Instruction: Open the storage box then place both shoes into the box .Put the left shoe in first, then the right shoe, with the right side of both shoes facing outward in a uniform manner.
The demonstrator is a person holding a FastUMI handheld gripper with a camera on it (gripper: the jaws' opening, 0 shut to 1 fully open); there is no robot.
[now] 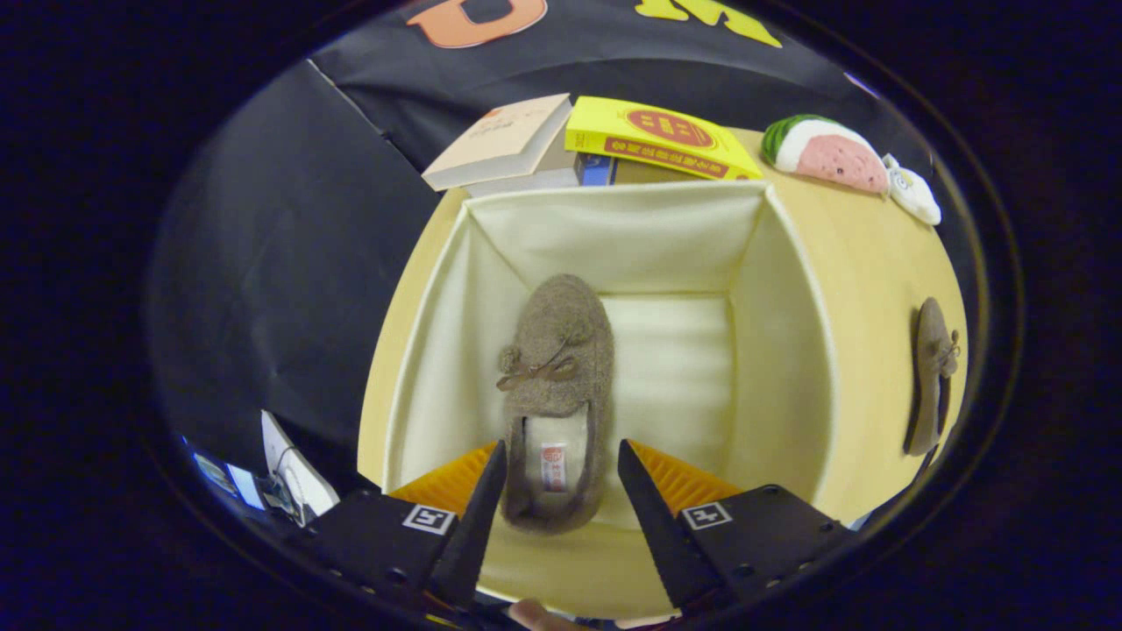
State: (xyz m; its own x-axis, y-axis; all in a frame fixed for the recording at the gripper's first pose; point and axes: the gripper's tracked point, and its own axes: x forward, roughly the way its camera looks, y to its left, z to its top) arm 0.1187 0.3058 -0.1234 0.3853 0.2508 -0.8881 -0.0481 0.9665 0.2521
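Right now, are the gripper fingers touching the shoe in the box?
Apart. The gripper view shows the gripper open, with a gap between each fingertip and the heel of the shoe lying in the storage box.

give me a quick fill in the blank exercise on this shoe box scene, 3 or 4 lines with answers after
1. The gripper has its fingers spread ____ on either side of the heel.
2. One brown shoe lies inside the open ____.
3. The other shoe lies on the ____, outside the storage box.
4. Beyond the box, a yellow ____ tops a stack.

Missing words: open; box; table; book
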